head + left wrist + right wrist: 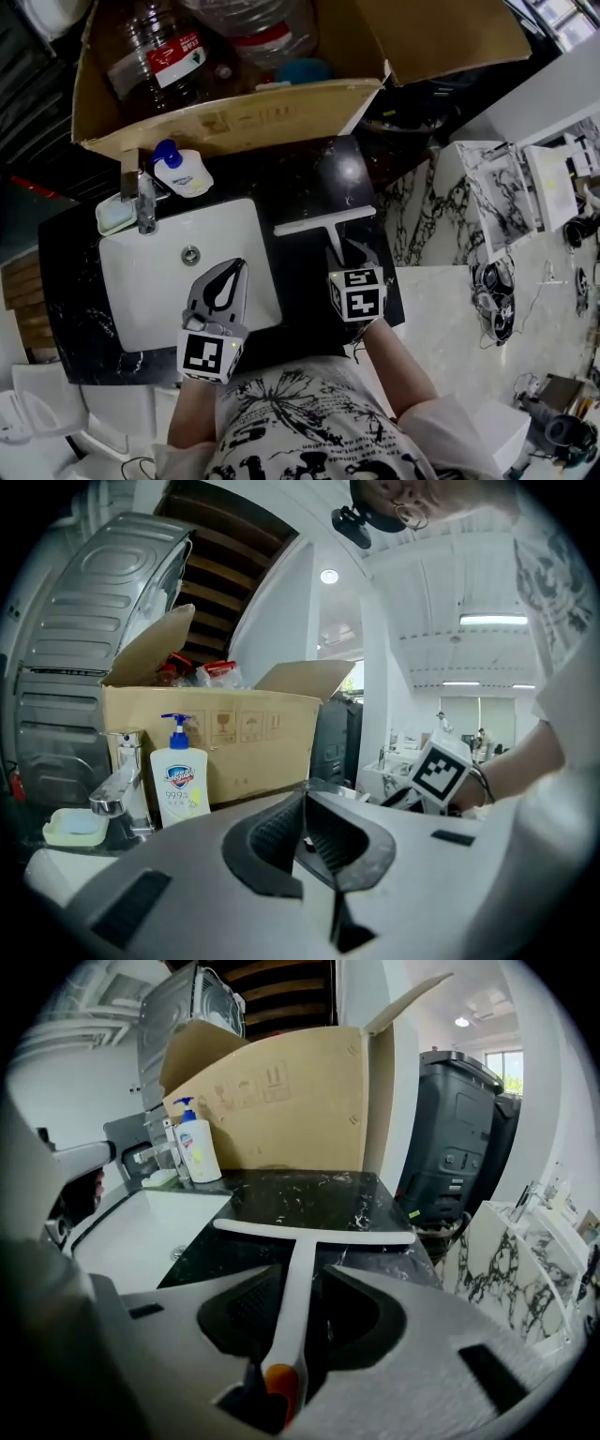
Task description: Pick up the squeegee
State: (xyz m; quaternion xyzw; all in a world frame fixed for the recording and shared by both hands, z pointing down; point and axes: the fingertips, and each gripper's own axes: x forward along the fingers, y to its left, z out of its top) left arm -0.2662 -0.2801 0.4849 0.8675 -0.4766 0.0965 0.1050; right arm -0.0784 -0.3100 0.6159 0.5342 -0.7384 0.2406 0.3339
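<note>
Right jaws: I see my right gripper (300, 1277) spread wide, with the squeegee (314, 1233) handle between the pads and a gap on each side, so it is not clamped.
Left jaws: my left gripper (305, 803) is closed and empty, over the sink (141, 281).
Squeegee: flat on the black counter (281, 1194), right of the sink, blade toward the cardboard box (281, 1101).

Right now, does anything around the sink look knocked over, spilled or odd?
Nothing stands out. The squeegee lies flat on the black counter, its handle between the right gripper's open jaws; the soap bottle stands upright beside the faucet.
</note>
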